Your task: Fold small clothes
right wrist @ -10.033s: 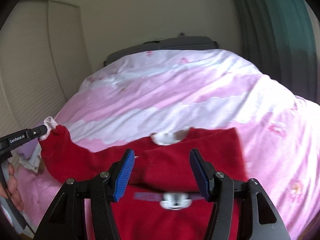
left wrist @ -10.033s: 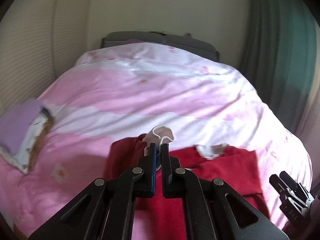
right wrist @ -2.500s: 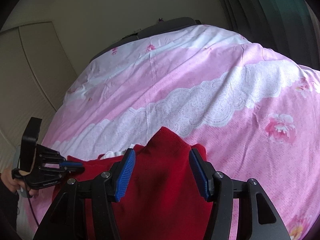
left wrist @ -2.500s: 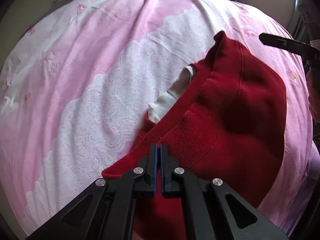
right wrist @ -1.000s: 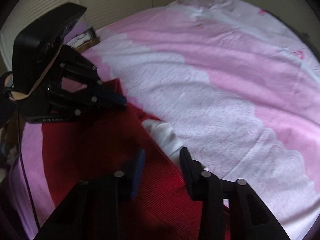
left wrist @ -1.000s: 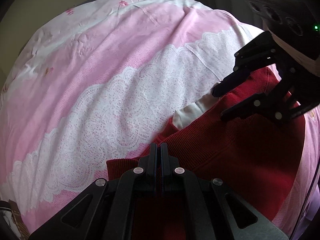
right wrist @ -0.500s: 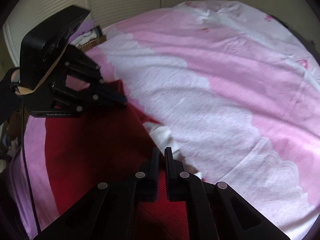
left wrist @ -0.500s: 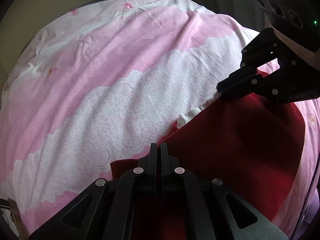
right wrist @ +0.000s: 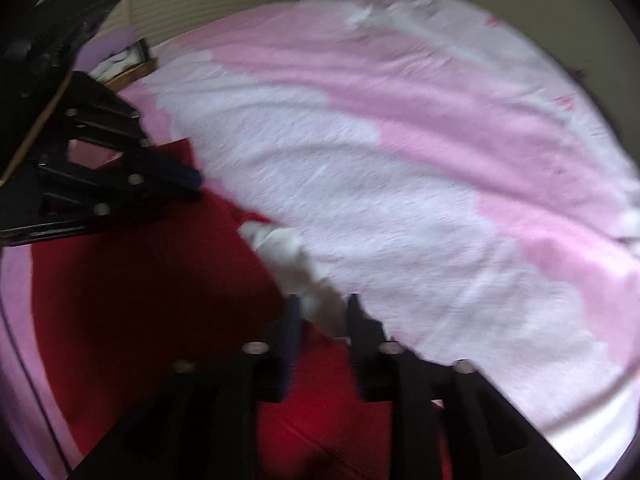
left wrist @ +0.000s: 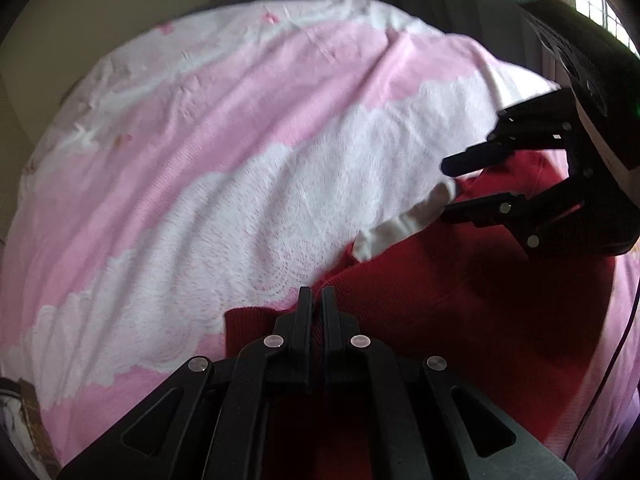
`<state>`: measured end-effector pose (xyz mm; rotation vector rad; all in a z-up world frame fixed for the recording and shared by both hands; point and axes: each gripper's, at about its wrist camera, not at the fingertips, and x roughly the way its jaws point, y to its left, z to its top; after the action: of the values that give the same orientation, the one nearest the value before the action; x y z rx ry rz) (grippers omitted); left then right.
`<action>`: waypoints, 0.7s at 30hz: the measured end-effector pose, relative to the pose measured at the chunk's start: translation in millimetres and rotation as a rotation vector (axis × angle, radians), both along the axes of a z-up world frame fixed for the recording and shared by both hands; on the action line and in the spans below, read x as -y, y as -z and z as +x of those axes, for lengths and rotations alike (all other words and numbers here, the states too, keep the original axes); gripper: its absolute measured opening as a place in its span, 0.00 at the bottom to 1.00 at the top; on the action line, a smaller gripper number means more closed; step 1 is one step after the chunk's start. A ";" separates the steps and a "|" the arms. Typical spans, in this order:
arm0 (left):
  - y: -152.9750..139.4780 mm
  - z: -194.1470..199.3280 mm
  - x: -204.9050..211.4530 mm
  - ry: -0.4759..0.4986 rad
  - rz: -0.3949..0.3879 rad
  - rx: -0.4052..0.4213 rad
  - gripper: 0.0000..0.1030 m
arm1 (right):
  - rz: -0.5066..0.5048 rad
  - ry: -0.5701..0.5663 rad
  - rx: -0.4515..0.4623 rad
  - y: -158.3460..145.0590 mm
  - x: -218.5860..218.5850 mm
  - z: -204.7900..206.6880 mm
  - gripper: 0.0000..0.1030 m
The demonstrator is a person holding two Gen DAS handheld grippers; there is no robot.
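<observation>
Half a second ago my right claw [right wrist: 322, 312] was pinched shut at the edge of the small dark red knitted sweater [left wrist: 460, 300]; its jaws have just been opening and now stand apart with the sweater's white cuff [right wrist: 296, 260] between them, so I judge that fold laid and let go. My left claw [left wrist: 314, 304] is closed on the red ribbed hem, the sweater lying at the near edge of the pink and white lace-print bed cover [left wrist: 240, 160]. Only a lilac cloth [right wrist: 116, 42] lies by the bed's far corner; nothing blocks the next fold.
</observation>
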<state>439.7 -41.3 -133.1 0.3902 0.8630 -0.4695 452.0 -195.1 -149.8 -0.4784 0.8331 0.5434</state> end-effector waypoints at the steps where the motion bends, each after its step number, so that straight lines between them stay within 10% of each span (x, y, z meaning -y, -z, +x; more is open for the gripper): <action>1: -8.2 -8.7 -1.5 -0.010 -0.009 0.021 0.06 | 0.010 0.023 0.019 -4.6 2.0 -5.6 0.34; 8: -20.1 -54.3 -21.4 -0.137 -0.080 0.056 0.14 | 0.173 0.413 0.148 -33.1 47.3 -76.8 0.35; 14: 0.5 -82.1 -33.4 -0.182 -0.217 -0.002 0.17 | 0.256 0.514 0.140 -12.0 63.7 -129.1 0.39; 21: 33.3 -79.4 -39.6 -0.266 -0.187 -0.026 0.19 | 0.230 0.605 0.045 23.9 77.3 -130.3 0.39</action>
<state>360.3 -1.7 -166.4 0.0951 0.8732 -0.3053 321.7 -272.4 -173.7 -0.0149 0.8114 0.0637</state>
